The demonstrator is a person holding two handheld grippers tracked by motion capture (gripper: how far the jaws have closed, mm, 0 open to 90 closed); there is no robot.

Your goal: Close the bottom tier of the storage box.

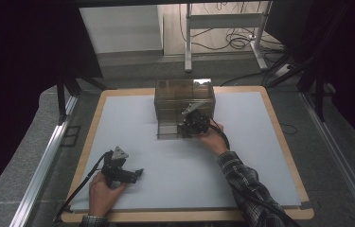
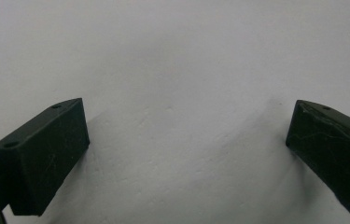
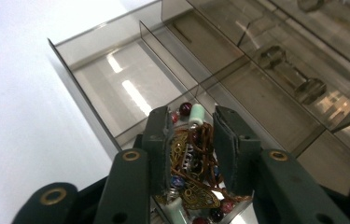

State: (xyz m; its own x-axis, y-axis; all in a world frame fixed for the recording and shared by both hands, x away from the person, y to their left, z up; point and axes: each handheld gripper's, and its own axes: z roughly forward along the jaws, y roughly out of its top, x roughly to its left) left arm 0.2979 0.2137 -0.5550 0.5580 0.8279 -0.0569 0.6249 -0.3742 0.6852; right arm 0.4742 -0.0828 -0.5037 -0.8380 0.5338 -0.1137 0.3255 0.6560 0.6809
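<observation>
Dim room, pale sheet on a wood-edged surface (image 1: 118, 118), dark curtains at both sides, desk legs and cables on the floor beyond. Beaded jewellery (image 3: 192, 172), a tangle of brown cord, gold filigree leaf pieces, dark red, blue and pale green beads, sits between the right gripper (image 3: 192, 154) fingers (image 3: 158, 140), inside the near compartment of an open drawer (image 3: 98, 70) of the smoky clear acrylic organizer box (image 1: 184, 97). Fingers stand slightly parted either side of the bundle; pads close beside it, cannot tell if they press on it. A clear divider splits the drawer; the far compartment reflects ceiling lights. More drawers with clear knobs show behind. High view: right gripper (image 1: 195, 124) at the box's front, right of centre, plaid sleeve (image 1: 246, 179) behind it. Box stands at the far middle of the sheet. Left gripper (image 1: 137, 174) rests low on the sheet at near left, well apart from the box, fingers (image 2: 42, 154) released, spread wide, only bare sheet between them.
</observation>
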